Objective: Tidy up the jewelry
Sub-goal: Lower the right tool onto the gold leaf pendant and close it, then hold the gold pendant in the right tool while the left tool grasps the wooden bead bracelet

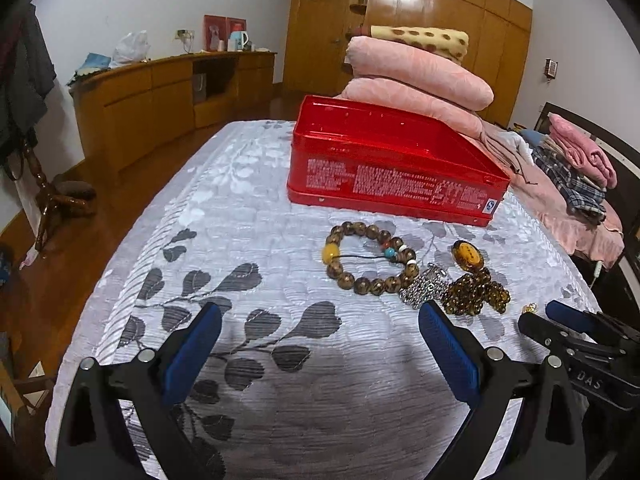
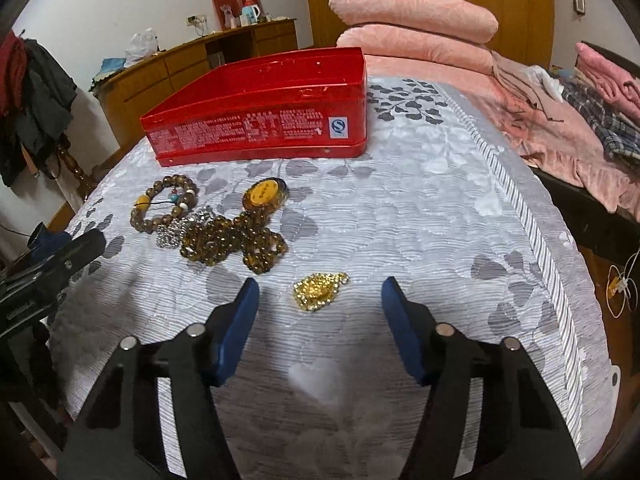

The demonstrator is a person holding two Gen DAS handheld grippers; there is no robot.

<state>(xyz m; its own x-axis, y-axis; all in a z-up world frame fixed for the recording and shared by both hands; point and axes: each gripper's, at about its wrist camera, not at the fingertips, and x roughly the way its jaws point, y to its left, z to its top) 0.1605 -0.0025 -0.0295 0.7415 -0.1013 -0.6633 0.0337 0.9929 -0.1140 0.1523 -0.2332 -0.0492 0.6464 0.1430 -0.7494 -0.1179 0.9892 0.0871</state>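
Note:
An open red tin box stands on the grey leaf-patterned bedspread. In front of it lie a brown bead bracelet, a silver sparkly piece, an amber bead necklace with an oval pendant, and a gold pendant. My left gripper is open and empty, short of the bracelet. My right gripper is open, its fingers either side of the gold pendant; it also shows in the left wrist view.
Folded pink blankets are stacked behind the box. Folded clothes lie at the far right. A wooden sideboard and wardrobe stand beyond the bed. The bed edge drops to wood floor on the left.

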